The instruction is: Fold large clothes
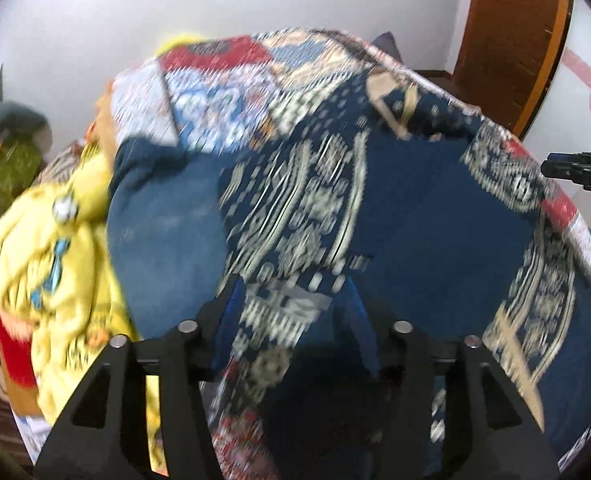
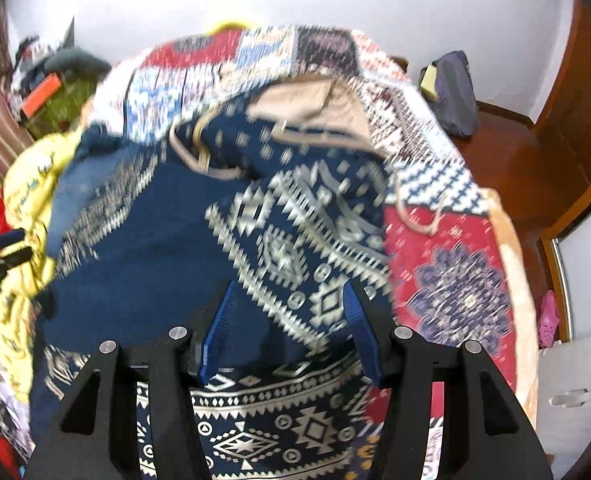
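While my left gripper (image 1: 291, 300) and right gripper (image 2: 291, 320) both stand half open over the navy patterned hoodie (image 2: 215, 240) on the quilted bed (image 2: 447, 280), gripping nothing, I should smooth each fold flat first.

Navy hooded garment (image 2: 183, 240), white geometric print, beige hood lining, rumpled on patchwork bedspread (image 2: 447, 280)

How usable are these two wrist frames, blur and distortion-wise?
Left wrist view: heavy motion smear across the navy patterned garment and yellow garment; the left tool stays sharp. Right wrist view: milder streaking, garment pattern readable, right tool crisp. Both: strong fisheye curvature, dark corners, even lighting.
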A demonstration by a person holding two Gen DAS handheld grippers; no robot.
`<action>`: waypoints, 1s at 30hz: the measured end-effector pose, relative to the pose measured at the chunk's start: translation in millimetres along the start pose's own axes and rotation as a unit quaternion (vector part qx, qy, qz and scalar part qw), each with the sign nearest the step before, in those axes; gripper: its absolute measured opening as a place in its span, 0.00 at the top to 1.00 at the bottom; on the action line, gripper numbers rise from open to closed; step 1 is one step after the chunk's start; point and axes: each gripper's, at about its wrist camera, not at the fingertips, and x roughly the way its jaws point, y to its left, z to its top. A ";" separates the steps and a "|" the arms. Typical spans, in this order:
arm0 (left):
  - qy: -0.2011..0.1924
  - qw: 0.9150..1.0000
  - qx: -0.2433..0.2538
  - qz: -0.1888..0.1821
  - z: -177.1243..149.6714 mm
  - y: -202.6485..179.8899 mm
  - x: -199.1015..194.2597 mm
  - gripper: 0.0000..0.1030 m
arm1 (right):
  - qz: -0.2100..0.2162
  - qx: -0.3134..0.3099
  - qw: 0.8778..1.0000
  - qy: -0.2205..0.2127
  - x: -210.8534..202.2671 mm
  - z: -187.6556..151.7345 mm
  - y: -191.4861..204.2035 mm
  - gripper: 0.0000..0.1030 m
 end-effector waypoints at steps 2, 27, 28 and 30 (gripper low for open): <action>-0.011 1.000 0.001 -0.009 21.5 -9.6 3.6 0.45 | 0.007 0.014 1.000 -0.012 -6.6 11.3 -12.8 0.50; 0.015 0.995 -0.076 -0.063 210.7 -43.9 185.0 0.43 | 0.031 0.138 0.989 0.049 153.2 131.8 -105.9 0.50; 0.024 0.994 -0.080 -0.070 211.4 -45.5 195.5 0.43 | 0.033 0.146 0.987 0.055 158.8 132.6 -108.1 0.50; 0.042 0.993 -0.082 -0.080 212.4 -50.7 214.0 0.43 | 0.042 0.159 0.984 0.068 175.9 134.2 -112.8 0.50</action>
